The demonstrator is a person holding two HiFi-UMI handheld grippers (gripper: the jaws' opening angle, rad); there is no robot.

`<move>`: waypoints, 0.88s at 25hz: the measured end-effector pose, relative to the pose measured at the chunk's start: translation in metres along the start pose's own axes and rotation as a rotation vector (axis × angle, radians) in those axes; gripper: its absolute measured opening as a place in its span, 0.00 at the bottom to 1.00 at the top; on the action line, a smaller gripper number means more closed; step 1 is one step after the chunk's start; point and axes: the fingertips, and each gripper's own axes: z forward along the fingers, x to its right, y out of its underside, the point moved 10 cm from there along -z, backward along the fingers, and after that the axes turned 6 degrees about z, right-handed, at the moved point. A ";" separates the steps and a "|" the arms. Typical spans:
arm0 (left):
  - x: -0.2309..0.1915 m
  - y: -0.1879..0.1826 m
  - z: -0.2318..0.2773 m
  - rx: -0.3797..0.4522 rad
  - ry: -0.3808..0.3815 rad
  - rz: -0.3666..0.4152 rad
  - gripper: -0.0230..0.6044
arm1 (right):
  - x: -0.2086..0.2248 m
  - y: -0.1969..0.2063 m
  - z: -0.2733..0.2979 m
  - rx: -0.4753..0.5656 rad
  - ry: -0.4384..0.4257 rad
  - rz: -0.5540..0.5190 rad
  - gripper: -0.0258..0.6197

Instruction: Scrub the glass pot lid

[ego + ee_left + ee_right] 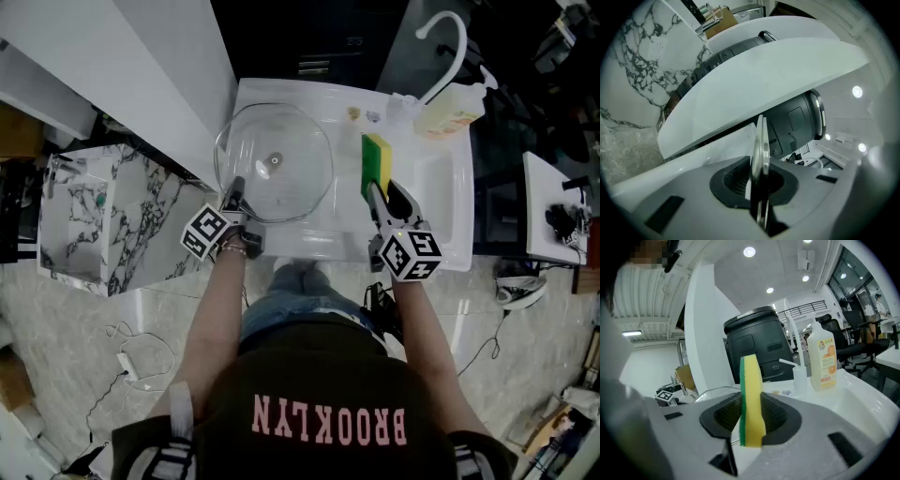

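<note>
- My left tongs (233, 190) are clamped on the near rim of the glass pot lid (274, 161). The left gripper view shows the thin metal-edged rim standing between the jaws.
- The lid sits over the left part of the white sink unit (441, 246), knob side up as far as I can judge. I cannot tell whether its far edge rests on the white surface or hangs free.
- My right tongs (384, 192) are closed on a yellow-and-green sponge (377, 161), pinched at its lower end with most of it sticking out past the jaws.
- The sponge is beside the lid on its right and apart from it, so nothing is rubbing the glass at this moment.
- A soap bottle (448, 112) stands at the back of the sink near the faucet (448, 42). I see no suds or water on the lid or the sponge.
- My reading is that both grips are set and the scrubbing itself is all ahead of me.
- What is left is bringing the sponge across onto the glass and working over it, then the rim and the underside.
</note>
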 end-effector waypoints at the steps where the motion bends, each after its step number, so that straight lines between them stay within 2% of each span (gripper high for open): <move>1: 0.000 0.001 0.000 0.001 -0.001 0.000 0.06 | -0.001 -0.001 0.000 0.003 -0.003 0.001 0.20; 12: 0.002 0.005 0.001 0.004 -0.006 -0.001 0.06 | -0.001 -0.011 0.005 0.007 -0.028 -0.007 0.20; 22: 0.001 0.005 0.002 0.004 -0.004 -0.001 0.06 | -0.011 -0.023 0.032 -0.096 -0.141 -0.007 0.20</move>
